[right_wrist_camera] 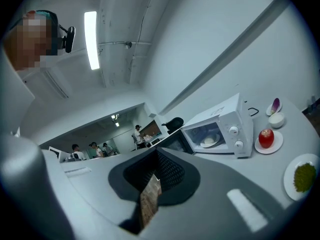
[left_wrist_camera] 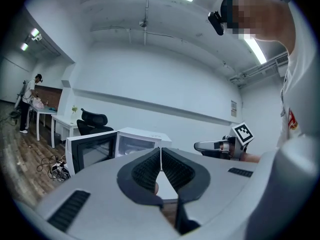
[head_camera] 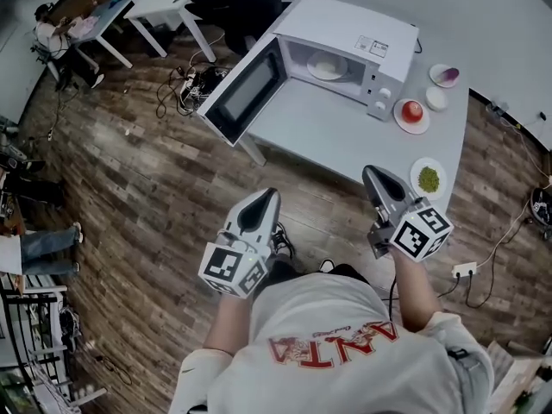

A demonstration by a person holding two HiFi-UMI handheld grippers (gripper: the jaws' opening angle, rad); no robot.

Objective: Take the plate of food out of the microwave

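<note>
1 microwave point(head_camera: 345, 24), 3 plates point(head_camera: 312, 65) point(head_camera: 401, 115) point(head_camera: 416, 179), 2 small dishes point(head_camera: 444, 76) point(head_camera: 436, 98), 2 claws point(head_camera: 269, 195) point(head_camera: 371, 172)

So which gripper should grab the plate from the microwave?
Probably the right gripper: it's at the table edge, facing the plate in the microwave. The left gripper is out over the floor.

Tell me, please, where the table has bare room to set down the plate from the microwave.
The widest bare patch is the tabletop in front of the microwave, bordered by its open door on the left and the plate of green food on the right. It is crowded right of the microwave: apple plate, small white bowl, dish with something purple.
</note>
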